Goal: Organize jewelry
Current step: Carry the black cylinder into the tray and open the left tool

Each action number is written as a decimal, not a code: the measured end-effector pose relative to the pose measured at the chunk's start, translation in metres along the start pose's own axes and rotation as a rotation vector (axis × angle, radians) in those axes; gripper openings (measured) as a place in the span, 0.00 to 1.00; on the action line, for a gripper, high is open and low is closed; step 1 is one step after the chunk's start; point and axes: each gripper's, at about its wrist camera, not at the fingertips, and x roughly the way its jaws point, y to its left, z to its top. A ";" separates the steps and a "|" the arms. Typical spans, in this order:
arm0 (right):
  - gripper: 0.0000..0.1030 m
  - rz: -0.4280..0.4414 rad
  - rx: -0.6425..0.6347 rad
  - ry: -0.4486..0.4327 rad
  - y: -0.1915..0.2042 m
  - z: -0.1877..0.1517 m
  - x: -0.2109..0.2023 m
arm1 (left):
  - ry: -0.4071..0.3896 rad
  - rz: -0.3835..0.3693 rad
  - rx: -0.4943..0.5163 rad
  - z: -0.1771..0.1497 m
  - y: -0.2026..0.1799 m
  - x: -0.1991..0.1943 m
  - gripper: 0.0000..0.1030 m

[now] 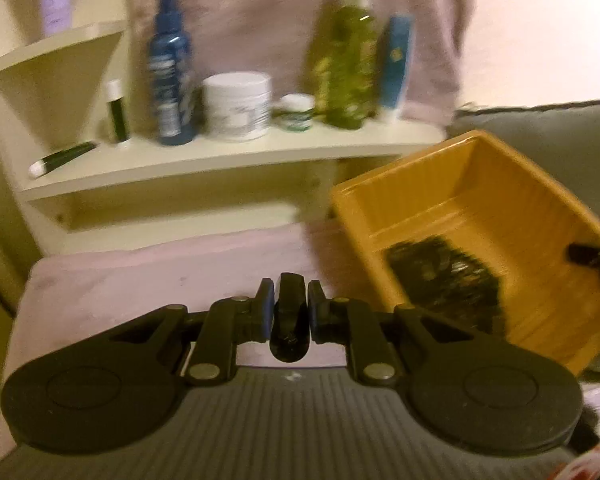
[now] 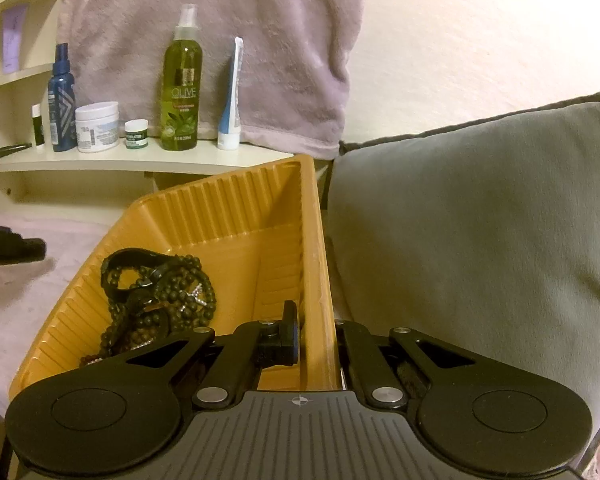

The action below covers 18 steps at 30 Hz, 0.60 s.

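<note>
Several bottles point(image 2: 182, 84) on cream shelf point(image 2: 112, 162), pink blanket point(image 1: 148, 280), grey cushion point(image 2: 480, 208)

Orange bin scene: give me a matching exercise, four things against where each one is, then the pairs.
Things:
1. bead necklaces
2. olive spray bottle
3. black item
4. right gripper

Places:
A. clamped on the wall of the orange bin
B. standing on the shelf
C. piled inside the orange bin
D. between the pads of the left gripper

Pairs: 1-C, 2-B, 3-D, 4-A
</note>
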 end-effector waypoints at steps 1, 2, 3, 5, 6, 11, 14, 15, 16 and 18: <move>0.03 0.000 0.000 0.000 0.000 0.000 0.000 | -0.005 -0.016 0.005 0.002 -0.004 -0.001 0.15; 0.03 0.001 0.000 -0.001 0.000 0.000 0.000 | -0.011 -0.035 0.014 0.005 -0.011 -0.003 0.15; 0.03 0.001 0.000 -0.001 0.000 0.000 0.000 | -0.015 -0.056 0.018 0.007 -0.017 -0.004 0.15; 0.03 0.002 0.002 -0.002 0.000 0.001 0.000 | -0.020 -0.093 0.030 0.010 -0.029 -0.006 0.15; 0.03 0.003 0.002 -0.003 0.000 0.000 0.000 | -0.022 -0.115 0.040 0.011 -0.035 -0.006 0.15; 0.03 0.004 0.004 -0.003 0.000 0.000 0.000 | -0.027 -0.207 0.063 0.015 -0.061 -0.008 0.15; 0.03 0.005 0.006 -0.003 0.000 0.000 -0.001 | -0.026 -0.275 0.077 0.017 -0.073 -0.008 0.15; 0.03 0.006 0.007 -0.003 0.000 0.000 -0.001 | -0.026 -0.299 0.083 0.017 -0.077 -0.008 0.15; 0.03 0.007 0.010 -0.003 0.000 0.000 -0.001 | -0.025 -0.325 0.095 0.017 -0.081 -0.008 0.15; 0.03 0.008 0.012 -0.003 0.000 0.000 -0.001 | -0.023 -0.373 0.122 0.016 -0.090 -0.006 0.15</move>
